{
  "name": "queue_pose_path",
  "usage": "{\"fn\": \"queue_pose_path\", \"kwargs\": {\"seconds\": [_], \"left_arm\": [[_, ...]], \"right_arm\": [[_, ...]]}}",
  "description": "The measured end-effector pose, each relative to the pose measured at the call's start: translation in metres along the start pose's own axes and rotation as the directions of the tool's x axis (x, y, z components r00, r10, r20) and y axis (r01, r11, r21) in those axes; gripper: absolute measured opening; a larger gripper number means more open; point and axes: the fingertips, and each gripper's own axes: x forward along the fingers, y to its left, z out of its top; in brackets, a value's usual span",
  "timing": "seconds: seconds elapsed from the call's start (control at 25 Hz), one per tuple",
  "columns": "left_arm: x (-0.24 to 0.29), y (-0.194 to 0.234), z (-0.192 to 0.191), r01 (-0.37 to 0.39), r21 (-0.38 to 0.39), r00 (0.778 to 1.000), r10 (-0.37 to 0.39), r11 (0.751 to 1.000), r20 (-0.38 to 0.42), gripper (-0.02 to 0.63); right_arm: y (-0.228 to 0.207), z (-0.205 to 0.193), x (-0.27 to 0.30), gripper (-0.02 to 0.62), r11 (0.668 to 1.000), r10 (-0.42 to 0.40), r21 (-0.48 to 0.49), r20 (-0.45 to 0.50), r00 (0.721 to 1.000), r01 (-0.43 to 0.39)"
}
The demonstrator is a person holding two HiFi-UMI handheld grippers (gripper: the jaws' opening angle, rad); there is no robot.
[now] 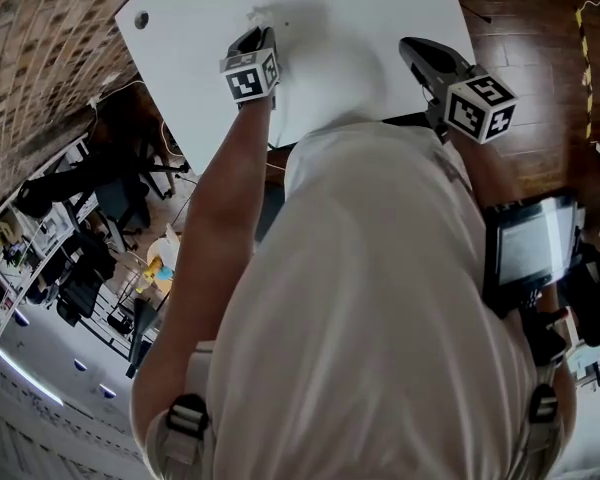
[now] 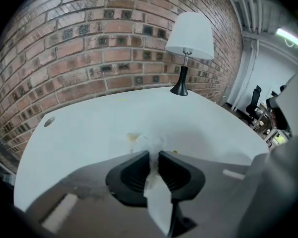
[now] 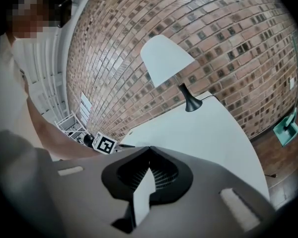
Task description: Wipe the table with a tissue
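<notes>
A crumpled white tissue (image 2: 148,144) rests on the white table (image 2: 89,133), and my left gripper (image 2: 154,153) is shut on it; a strip of the tissue trails back between the jaws. A yellowish stain (image 2: 132,137) lies just left of the tissue, with a small speck (image 2: 175,151) to its right. From the head view, the left gripper (image 1: 252,38) reaches over the table (image 1: 200,28), the tissue (image 1: 261,14) just beyond its tips. My right gripper (image 1: 420,53) hovers over the table's right side. Its jaws (image 3: 149,148) meet at the tips with nothing between them.
A lamp with a white shade (image 2: 190,36) stands on the table's far right by the brick wall (image 2: 79,48). A cable hole (image 2: 48,122) is at the table's far left. Wooden floor (image 1: 540,38) with a teal dustpan (image 3: 287,128) lies right of the table.
</notes>
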Motion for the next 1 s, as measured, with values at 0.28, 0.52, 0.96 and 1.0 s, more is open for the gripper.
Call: {"fn": "queue_pose_path", "kwargs": {"seconds": [0.28,0.52,0.96,1.0], "left_arm": [[0.007,-0.028,0.004,0.068,0.031,0.998,-0.068,0.997,0.011,0.066],[0.009,-0.054,0.009,0.121,0.046,0.993,-0.121,0.992,-0.01,0.066],[0.021,-0.129,0.018,0.267,0.083,0.963,-0.264,0.96,-0.046,0.066],[0.022,-0.138,0.017,0.296,0.079,0.955,-0.292,0.952,-0.055,0.066]], "right_arm": [[-0.004,0.0,-0.008,0.008,1.0,0.004,0.001,0.012,1.0,-0.004],[-0.008,0.001,-0.018,0.008,1.0,-0.003,0.004,0.022,1.0,0.003],[-0.02,-0.001,-0.042,0.008,1.0,-0.017,0.008,0.04,0.999,0.016],[-0.022,-0.001,-0.045,0.008,1.0,-0.018,0.008,0.042,0.999,0.018]]}}
